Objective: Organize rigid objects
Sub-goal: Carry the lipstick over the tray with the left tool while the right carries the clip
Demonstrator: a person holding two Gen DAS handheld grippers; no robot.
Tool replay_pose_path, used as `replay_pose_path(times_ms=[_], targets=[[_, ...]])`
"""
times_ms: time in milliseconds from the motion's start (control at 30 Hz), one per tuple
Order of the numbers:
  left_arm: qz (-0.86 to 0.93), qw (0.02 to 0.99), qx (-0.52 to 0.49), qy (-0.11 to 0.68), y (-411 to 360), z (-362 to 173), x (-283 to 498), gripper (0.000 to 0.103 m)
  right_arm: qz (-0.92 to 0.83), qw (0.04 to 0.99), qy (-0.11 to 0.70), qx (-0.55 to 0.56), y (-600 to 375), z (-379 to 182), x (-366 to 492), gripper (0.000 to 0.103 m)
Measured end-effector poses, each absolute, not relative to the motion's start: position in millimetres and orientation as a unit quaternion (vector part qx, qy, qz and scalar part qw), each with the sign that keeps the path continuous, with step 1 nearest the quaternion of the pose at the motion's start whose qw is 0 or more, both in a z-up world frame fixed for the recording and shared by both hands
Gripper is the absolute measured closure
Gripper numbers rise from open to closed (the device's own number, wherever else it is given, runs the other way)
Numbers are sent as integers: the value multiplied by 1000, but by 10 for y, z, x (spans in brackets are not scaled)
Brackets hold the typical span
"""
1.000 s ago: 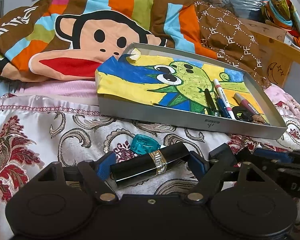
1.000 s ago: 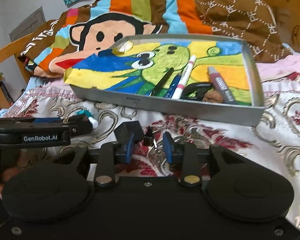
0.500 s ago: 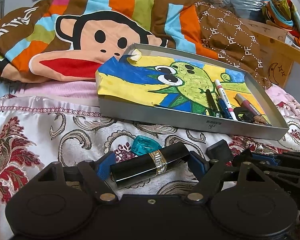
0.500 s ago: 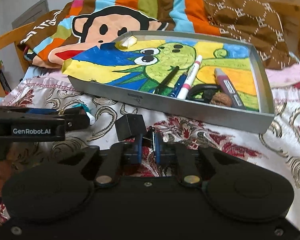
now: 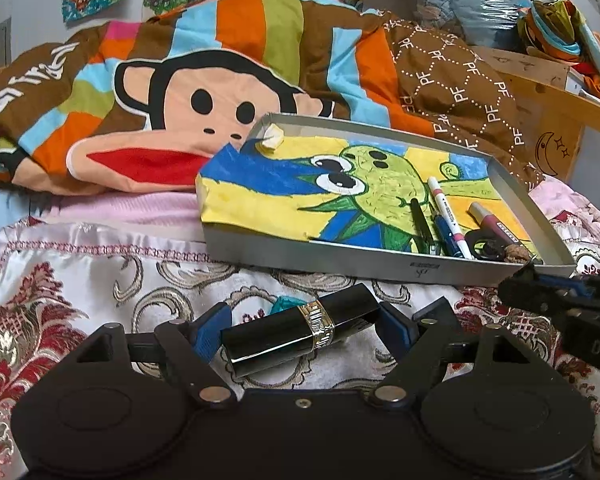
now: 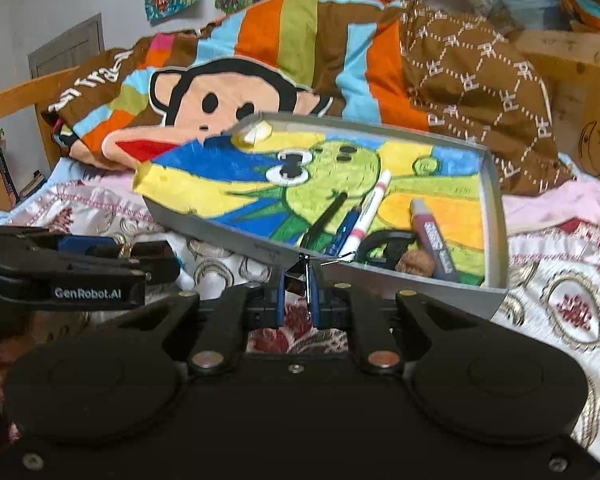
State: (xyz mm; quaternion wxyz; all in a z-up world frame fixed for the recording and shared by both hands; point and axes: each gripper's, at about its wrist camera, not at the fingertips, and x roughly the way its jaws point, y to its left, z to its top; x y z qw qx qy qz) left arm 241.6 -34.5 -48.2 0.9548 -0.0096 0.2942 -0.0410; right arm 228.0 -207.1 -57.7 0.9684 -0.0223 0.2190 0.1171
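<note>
Left wrist view: we are holding the left tool (image 5: 302, 330) with its blue pads set wide, and a black lipstick tube (image 5: 300, 334) with a gold band is lying tilted between them. We cannot tell whether the pads are touching the tube ends. A teal object (image 5: 285, 303) is lying on the patterned bedspread (image 5: 80, 272) just behind the tube.

Right wrist view: we are keeping the right tool (image 6: 297, 294) nearly closed on a small binder clip (image 6: 309, 264), whose wire handles are sticking up above the pads. The clip is sitting in front of the near wall of the grey tray (image 6: 236, 236); we cannot tell whether it is touching that wall.

The tray is resting on the bed, lined with a painted sheet (image 5: 268, 200) showing a green creature. Inside, toward its right end, we are seeing a white marker (image 5: 446, 208), a dark pen (image 5: 420, 218), a blue pen (image 5: 444, 232), a maroon marker (image 5: 494, 226), a black ring-shaped item (image 6: 384, 242) and a walnut (image 6: 416, 262). A monkey-print quilt (image 5: 180, 92) is lying behind the tray.
</note>
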Motion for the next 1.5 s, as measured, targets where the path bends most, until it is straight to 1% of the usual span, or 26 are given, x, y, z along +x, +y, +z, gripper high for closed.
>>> replay_pose_path(times_ms=[333,567,867,1500], targets=[[-42,965,-11,259,-398,-307,2439,23,85,981,174,-7,-2313,-302,2341,97],[-62,972,-17,225,-643,-133,2816,23,51,982,179,20,-2692,-378,2563,97],[-74,965,-16,250,-997,-265,3360,23,57,978,196,40,-2854,-497,2817,97],[-55,957,6,284,-1036,-487,3577,23,54,974,220,-8,-2531,-695,2992,97]])
